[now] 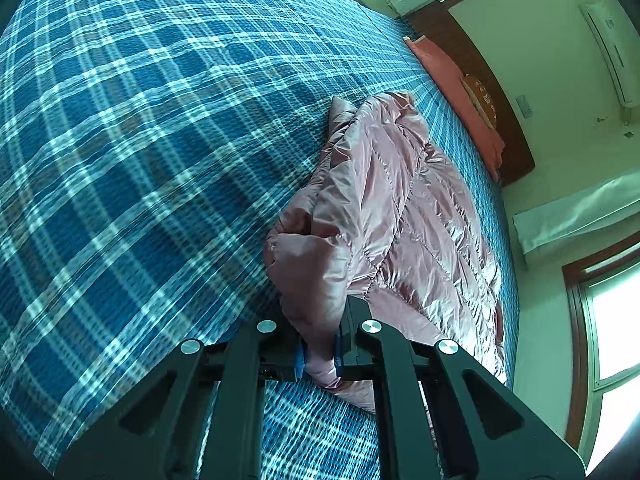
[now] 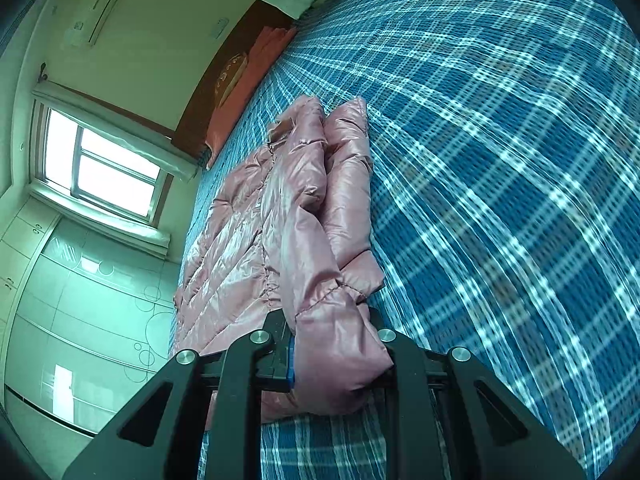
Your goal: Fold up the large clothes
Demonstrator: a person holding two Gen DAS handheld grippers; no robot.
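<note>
A shiny pink quilted down jacket [image 1: 404,216] lies along one side of a bed with a blue plaid cover [image 1: 160,140]. In the left wrist view my left gripper [image 1: 320,354] is shut on a bunched fold of the jacket's edge, with fabric pinched between the blue pads. In the right wrist view the same pink jacket [image 2: 256,216] stretches away from me, one sleeve folded over its body. My right gripper [image 2: 334,354] is shut on a thick puffy part of the jacket, which bulges out over the fingers and hides the right pad.
The blue plaid cover [image 2: 500,160] spreads wide beside the jacket. A wooden headboard [image 1: 476,76] with an orange pillow [image 1: 460,96] stands at the far end. A window [image 2: 100,168], an air conditioner [image 1: 608,52] and a glass-fronted wardrobe [image 2: 80,320] line the walls past the bed's edge.
</note>
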